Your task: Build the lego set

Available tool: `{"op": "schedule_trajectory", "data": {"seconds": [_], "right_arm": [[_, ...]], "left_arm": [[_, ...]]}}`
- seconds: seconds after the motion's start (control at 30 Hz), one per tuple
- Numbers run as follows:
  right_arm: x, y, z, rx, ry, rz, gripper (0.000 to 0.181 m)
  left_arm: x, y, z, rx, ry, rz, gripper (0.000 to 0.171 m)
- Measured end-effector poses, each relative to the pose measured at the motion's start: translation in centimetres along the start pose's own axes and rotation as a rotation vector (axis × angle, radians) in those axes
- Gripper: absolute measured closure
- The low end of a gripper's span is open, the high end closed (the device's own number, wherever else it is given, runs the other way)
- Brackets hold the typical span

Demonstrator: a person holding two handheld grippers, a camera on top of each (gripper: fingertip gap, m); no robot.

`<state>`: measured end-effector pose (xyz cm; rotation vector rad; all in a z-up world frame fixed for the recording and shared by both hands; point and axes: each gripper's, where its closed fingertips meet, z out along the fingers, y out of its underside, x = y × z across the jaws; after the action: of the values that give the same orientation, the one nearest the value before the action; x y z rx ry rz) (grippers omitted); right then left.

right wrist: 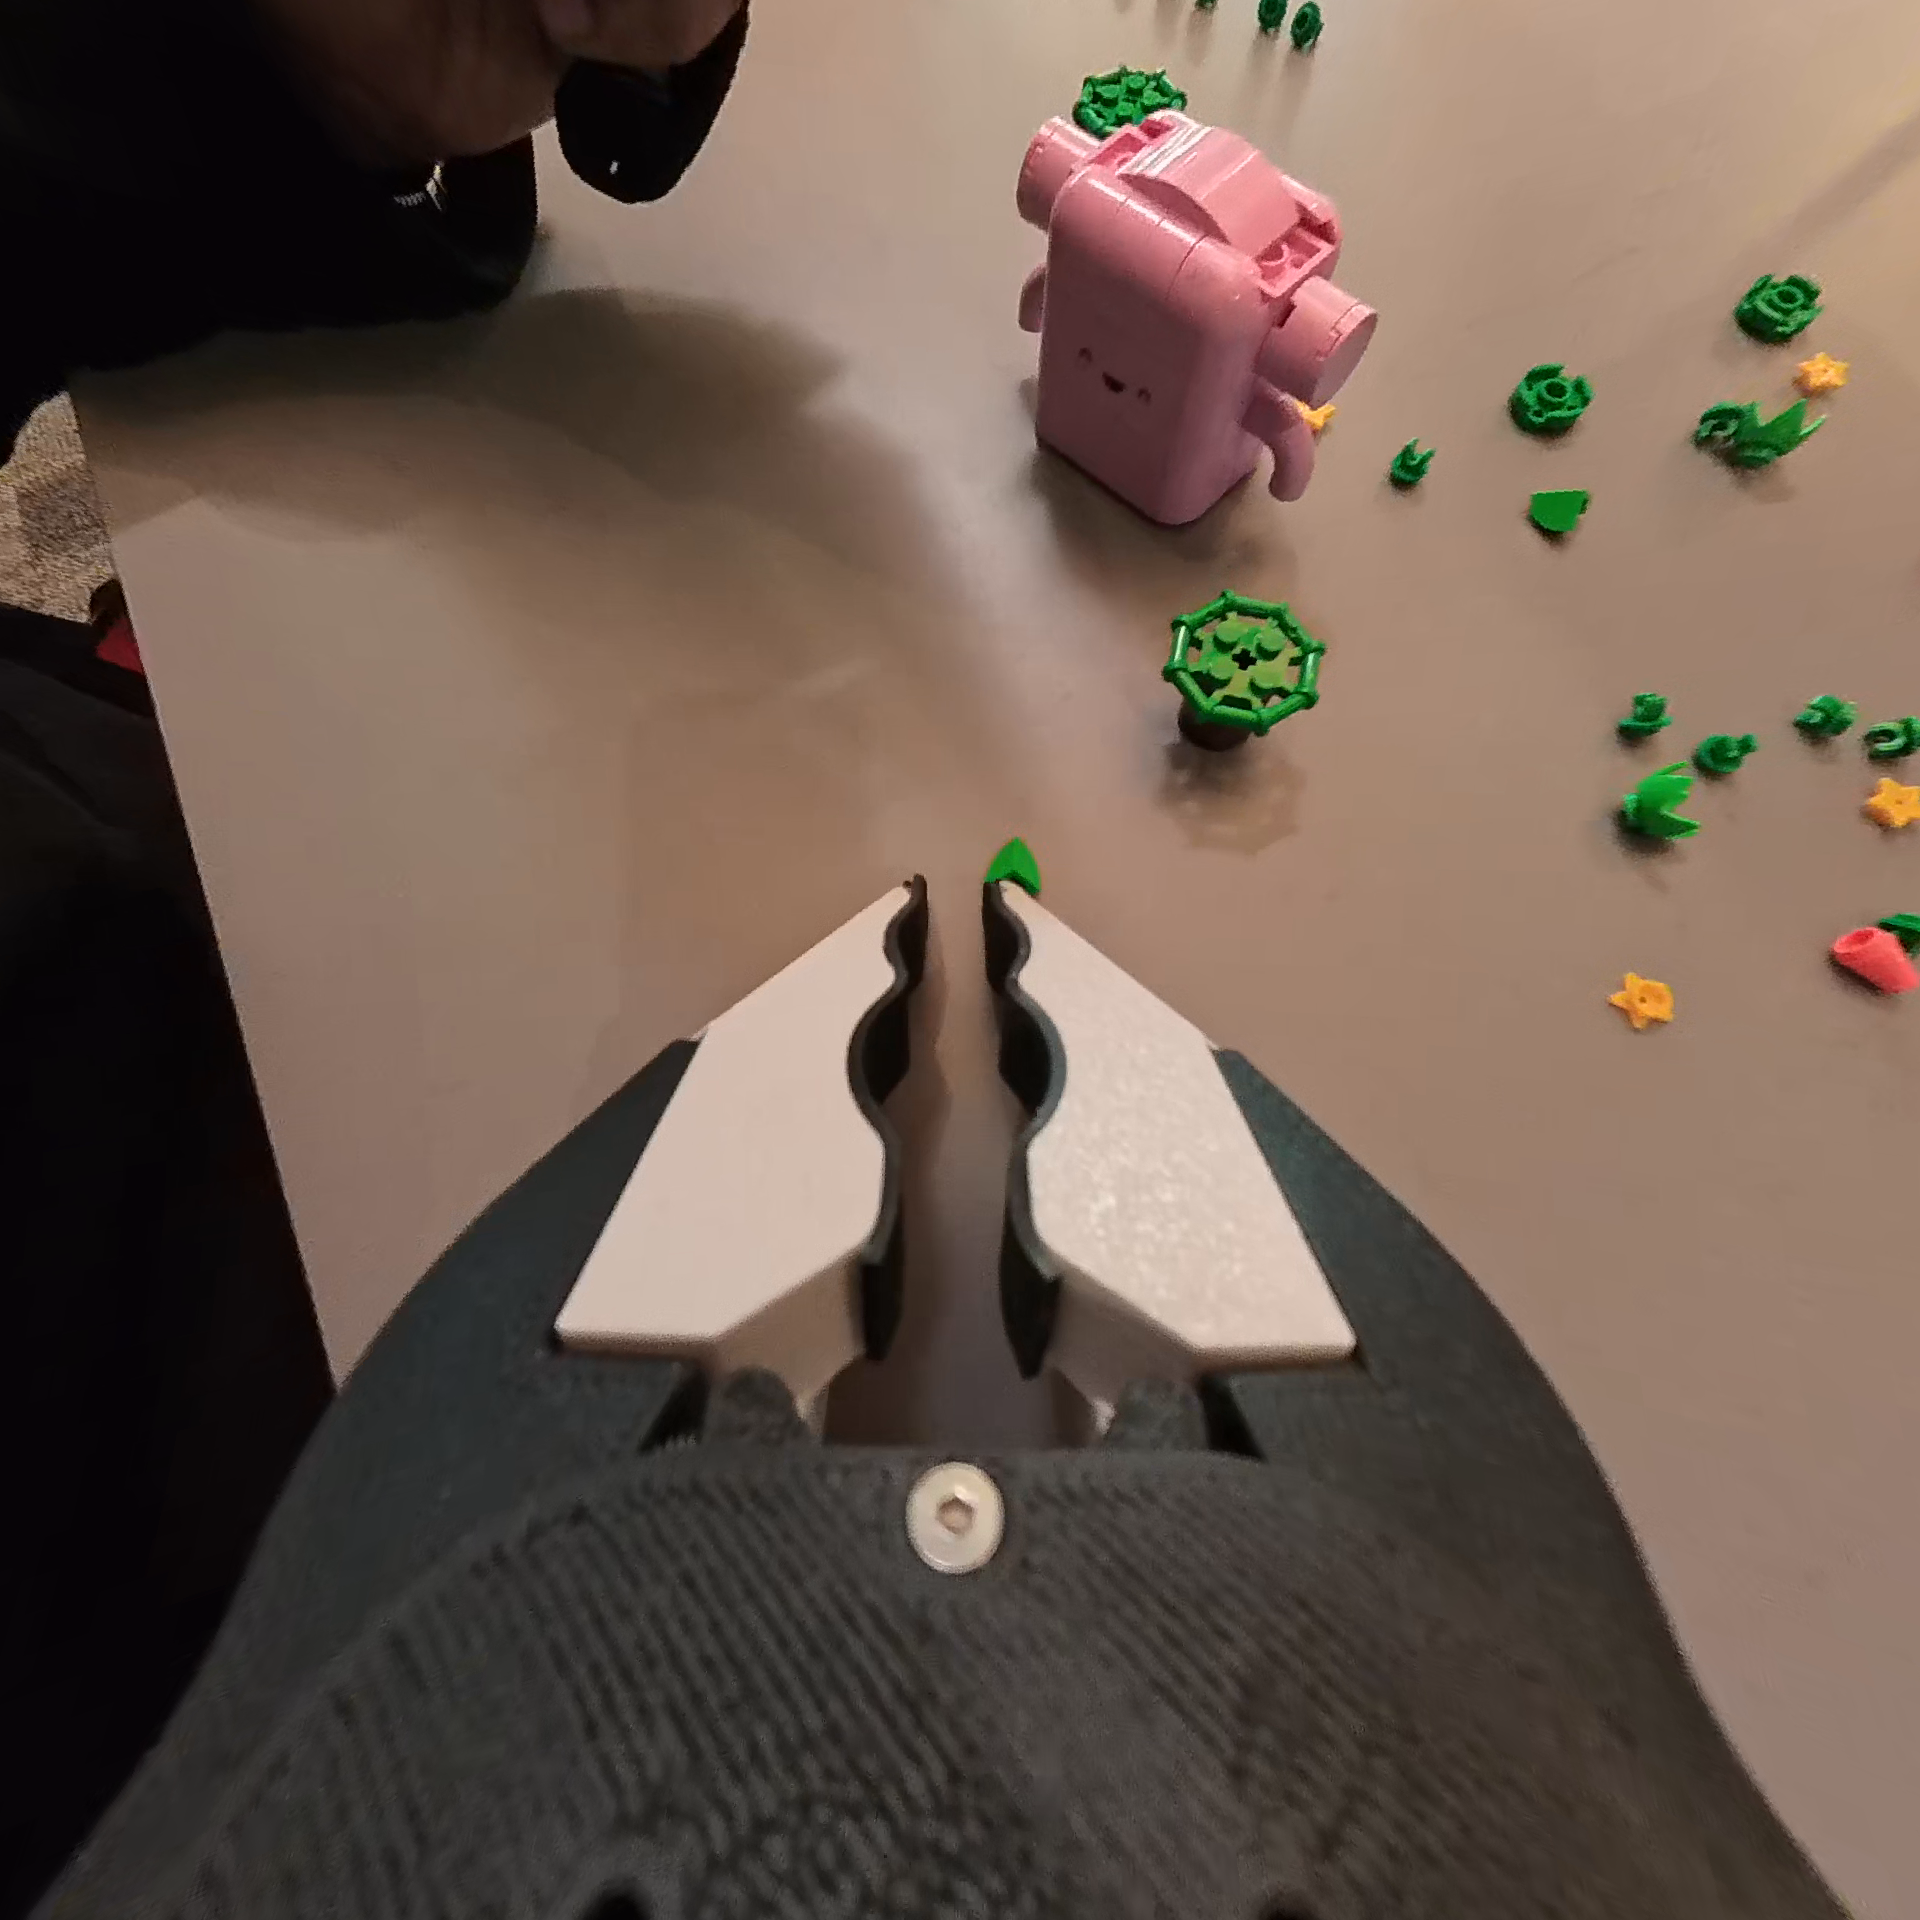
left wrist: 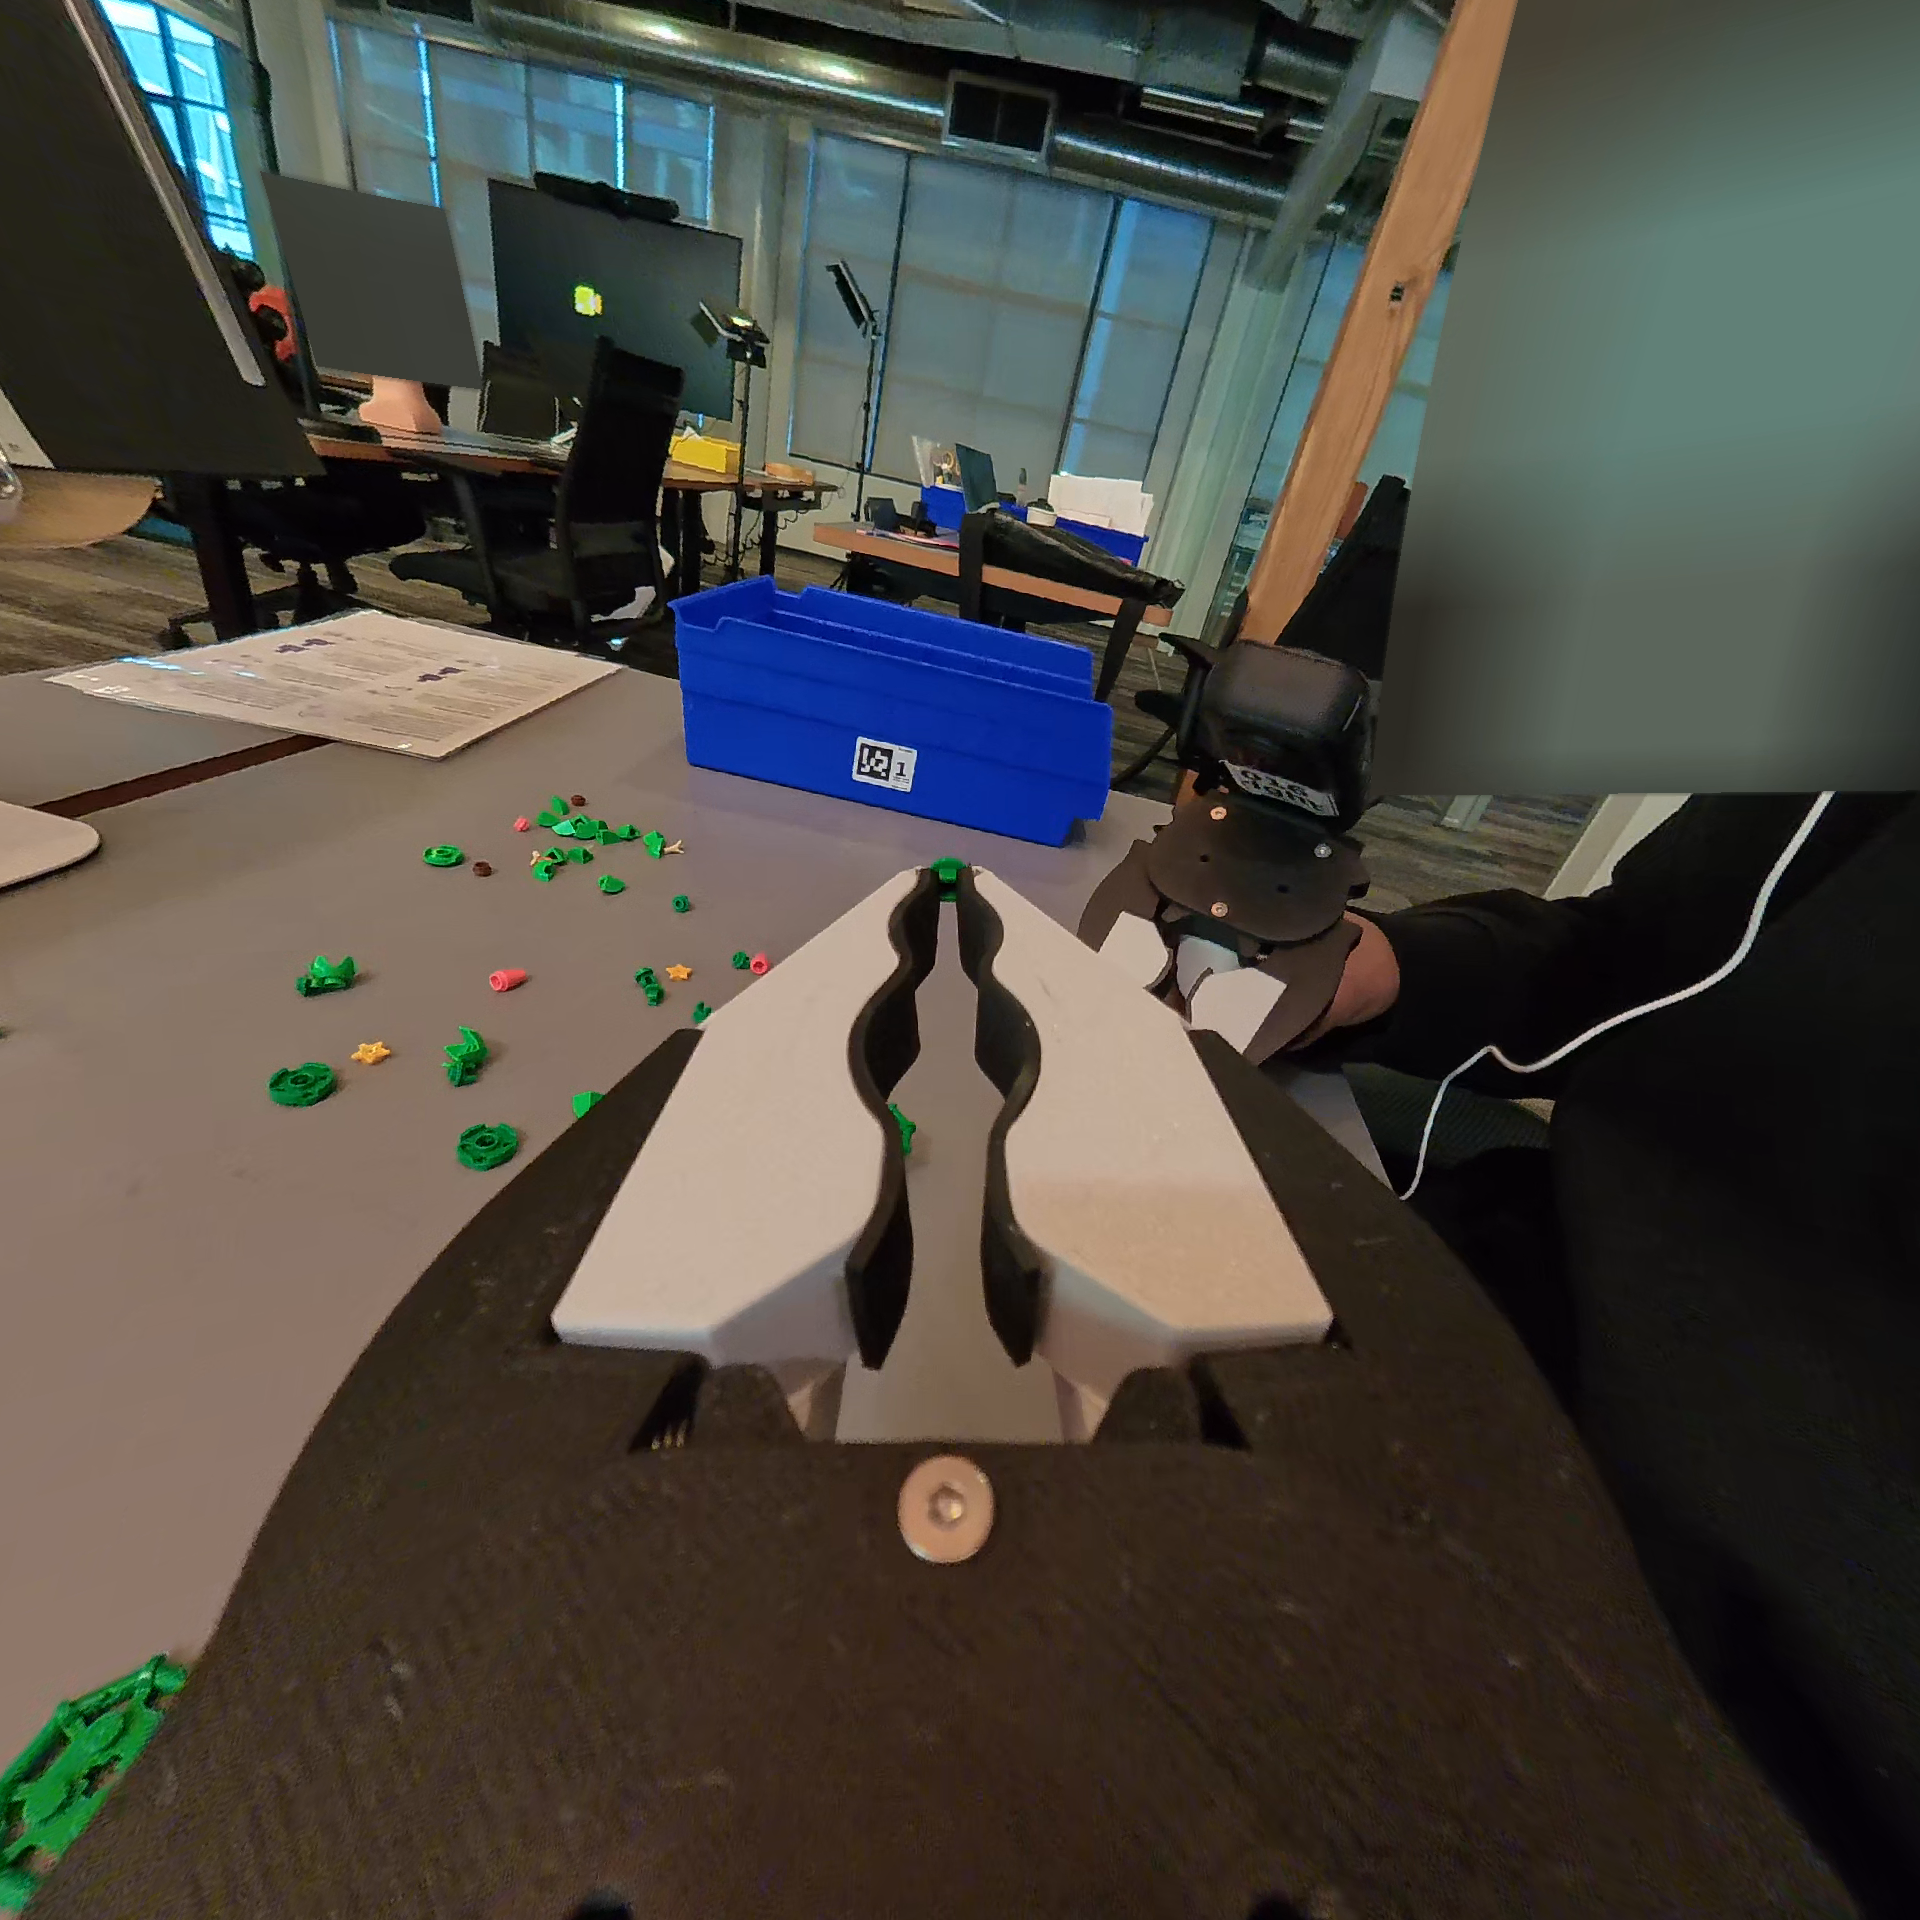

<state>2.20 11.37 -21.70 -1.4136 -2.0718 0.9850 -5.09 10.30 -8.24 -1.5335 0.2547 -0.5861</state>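
On the grey counter [right wrist: 644, 831], loose lego pieces are being shown scattered, with two hand-held tools above them. A small green stud piece [left wrist: 945, 871] is being pinched at the very tips of the left tool [left wrist: 945, 883], whose jaws are closed on it and raised above the counter. The right tool [right wrist: 954, 894] is being held with a narrow gap between its tips, gripping nothing; a small green leaf piece [right wrist: 1013, 864] is lying just beyond its right fingertip, seemingly resting on the counter.

Judging from this, a small green part is probably being brought to an assembly. The step would be done well if the stud piece is being kept square in the tips and pressed straight down, while the receiving part is being steadied by the right tool. The piece is tiny, so a tilted push could flick it away.

Farther off in the right wrist view, a pink built figure [right wrist: 1174, 343] is standing upright, and a green wheel-shaped assembly [right wrist: 1244, 665] on a dark stem is standing near it. Green leaves, yellow stars and a coral cone are being seen strewn to the right. A blue bin [left wrist: 883, 707] and an instruction sheet [left wrist: 343, 675] are lying beyond. The loose scatter could be knocked by a low tool.
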Motion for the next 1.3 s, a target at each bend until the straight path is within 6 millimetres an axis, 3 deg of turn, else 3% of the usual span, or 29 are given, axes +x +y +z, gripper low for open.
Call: {"op": "schedule_trajectory", "data": {"seconds": [0.17, 0.3, 0.47, 1.3], "right_arm": [[0.5, -0.7, -0.6, 0.055, 0.007, 0.030, 0.171], [0.8, -0.5, -0.2, 0.033, -0.006, 0.016, 0.152], [0.2, -0.1, 0.6, -0.016, -0.026, -0.039, 0.145], [-2.0, 0.0, 0.4, -0.017, -0.086, -0.029, 0.157]], "left_arm": [[0.0, -0.1, -0.1, 0.004, -0.001, -0.003, 0.171], [0.0, 0.0, 0.0, -0.001, 0.002, -0.001, 0.171], [0.0, 0.0, 0.0, 0.002, -0.001, -0.002, 0.171], [0.1, 0.0, 0.0, 0.001, 0.003, 0.000, 0.171]]}}
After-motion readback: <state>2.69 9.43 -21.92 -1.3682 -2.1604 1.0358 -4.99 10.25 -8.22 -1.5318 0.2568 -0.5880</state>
